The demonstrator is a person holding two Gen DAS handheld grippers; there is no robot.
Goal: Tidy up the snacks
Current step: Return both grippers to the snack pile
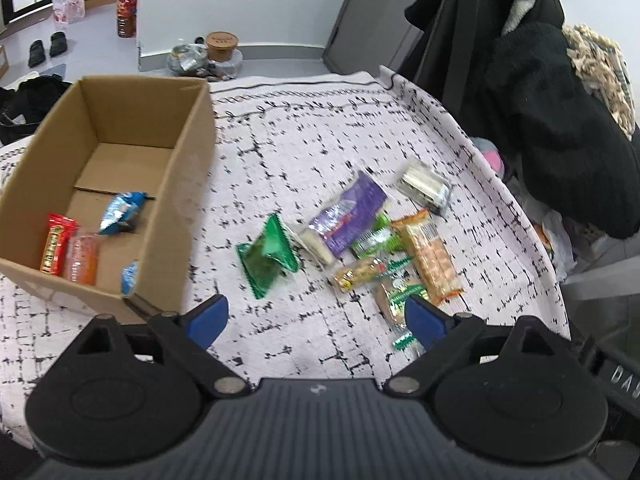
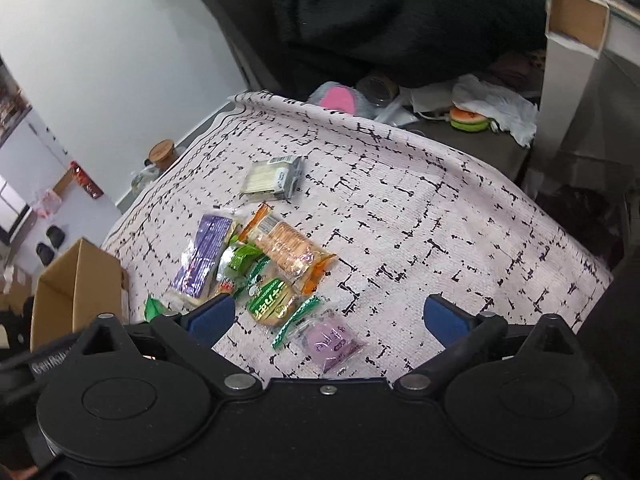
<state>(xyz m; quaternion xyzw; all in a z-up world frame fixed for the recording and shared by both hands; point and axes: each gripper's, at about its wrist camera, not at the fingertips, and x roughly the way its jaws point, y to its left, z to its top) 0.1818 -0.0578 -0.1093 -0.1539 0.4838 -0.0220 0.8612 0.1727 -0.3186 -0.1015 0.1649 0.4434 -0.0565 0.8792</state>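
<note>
An open cardboard box (image 1: 176, 184) stands at the left of the patterned cloth (image 1: 304, 152). It holds a red bar (image 1: 56, 249), an orange pack (image 1: 82, 260) and blue packs (image 1: 122, 212). A pile of snacks lies on the cloth: a green pack (image 1: 267, 258), a purple pack (image 1: 347, 214), an orange cracker pack (image 1: 430, 258) and a silver pack (image 1: 425, 184). My left gripper (image 1: 316, 322) is open and empty, above the cloth just short of the pile. My right gripper (image 2: 326, 320) is open and empty over a small purple pack (image 2: 330, 340) and a green-labelled pack (image 2: 272, 302).
Dark clothing (image 1: 552, 120) hangs over a chair at the right of the cloth. Clutter with a pink item (image 2: 339, 98) and a toy burger (image 2: 470, 119) lies beyond the far edge. The box also shows in the right wrist view (image 2: 76, 284). Shoes and bottles stand on the floor.
</note>
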